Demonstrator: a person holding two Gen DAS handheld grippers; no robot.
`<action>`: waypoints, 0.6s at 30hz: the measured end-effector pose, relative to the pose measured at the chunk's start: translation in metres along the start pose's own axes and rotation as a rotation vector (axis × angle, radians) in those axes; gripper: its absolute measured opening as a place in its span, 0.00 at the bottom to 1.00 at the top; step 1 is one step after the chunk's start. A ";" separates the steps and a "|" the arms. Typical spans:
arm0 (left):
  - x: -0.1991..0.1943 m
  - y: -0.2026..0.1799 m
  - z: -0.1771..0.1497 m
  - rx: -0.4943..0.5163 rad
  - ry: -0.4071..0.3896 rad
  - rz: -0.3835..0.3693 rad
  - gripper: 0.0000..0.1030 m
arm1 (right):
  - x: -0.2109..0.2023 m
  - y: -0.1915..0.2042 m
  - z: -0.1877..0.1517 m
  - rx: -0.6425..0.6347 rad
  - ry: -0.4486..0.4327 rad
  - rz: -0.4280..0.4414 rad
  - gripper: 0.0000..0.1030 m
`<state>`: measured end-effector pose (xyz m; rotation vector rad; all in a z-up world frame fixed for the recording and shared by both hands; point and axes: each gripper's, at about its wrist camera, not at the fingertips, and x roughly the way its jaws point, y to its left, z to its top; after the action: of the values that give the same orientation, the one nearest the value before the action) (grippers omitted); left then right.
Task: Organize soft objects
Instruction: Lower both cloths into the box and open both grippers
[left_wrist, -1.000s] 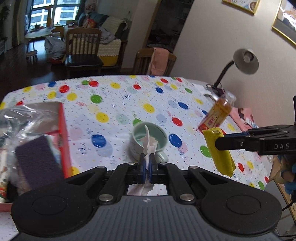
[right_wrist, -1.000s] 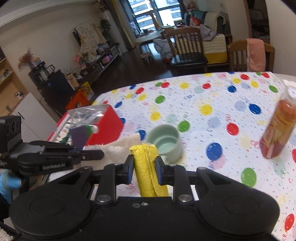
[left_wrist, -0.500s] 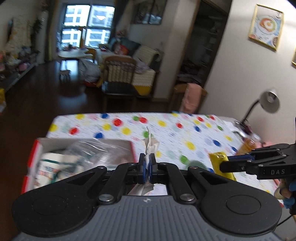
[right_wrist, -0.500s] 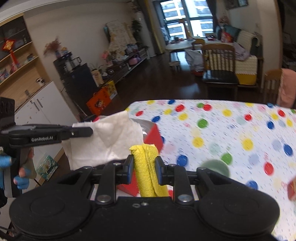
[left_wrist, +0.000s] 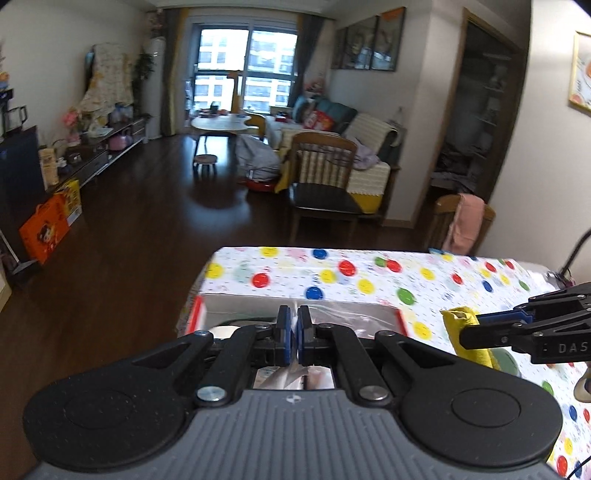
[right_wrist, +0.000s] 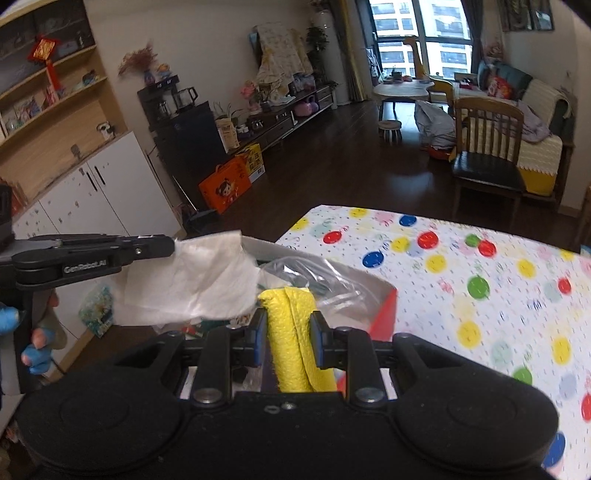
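My left gripper (left_wrist: 294, 325) is shut on a white tissue (right_wrist: 199, 280), which hangs from it over the left part of the red-and-white box (left_wrist: 258, 303). In the left wrist view only a thin edge of the tissue (left_wrist: 294, 321) shows between the pads. My right gripper (right_wrist: 287, 325) is shut on a rolled yellow cloth (right_wrist: 290, 347) and holds it above the box's right end (right_wrist: 382, 317). From the left wrist view the yellow cloth (left_wrist: 461, 332) hangs right of the box.
The box holds a clear plastic bag (right_wrist: 325, 280) and other items. The polka-dot tablecloth (left_wrist: 369, 273) covers the table; its far edge lies ahead. A green cup (left_wrist: 508, 363) sits behind the yellow cloth. Wooden chairs (left_wrist: 321, 184) stand beyond the table.
Both grippers have swung left from the green cup toward the box, each still holding its item. The orange bottle has left both views.
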<state>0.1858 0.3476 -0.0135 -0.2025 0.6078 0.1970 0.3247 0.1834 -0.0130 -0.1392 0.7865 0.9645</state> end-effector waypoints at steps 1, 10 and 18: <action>0.002 0.007 -0.001 -0.011 -0.004 0.004 0.03 | 0.008 0.003 0.003 -0.002 0.005 -0.002 0.22; 0.030 0.052 -0.019 -0.097 0.055 0.042 0.03 | 0.074 0.013 0.019 -0.050 0.075 -0.084 0.22; 0.045 0.061 -0.047 -0.103 0.149 0.020 0.03 | 0.113 0.009 0.013 -0.060 0.139 -0.119 0.22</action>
<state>0.1816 0.4000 -0.0852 -0.3124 0.7482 0.2336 0.3604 0.2715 -0.0756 -0.3050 0.8672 0.8724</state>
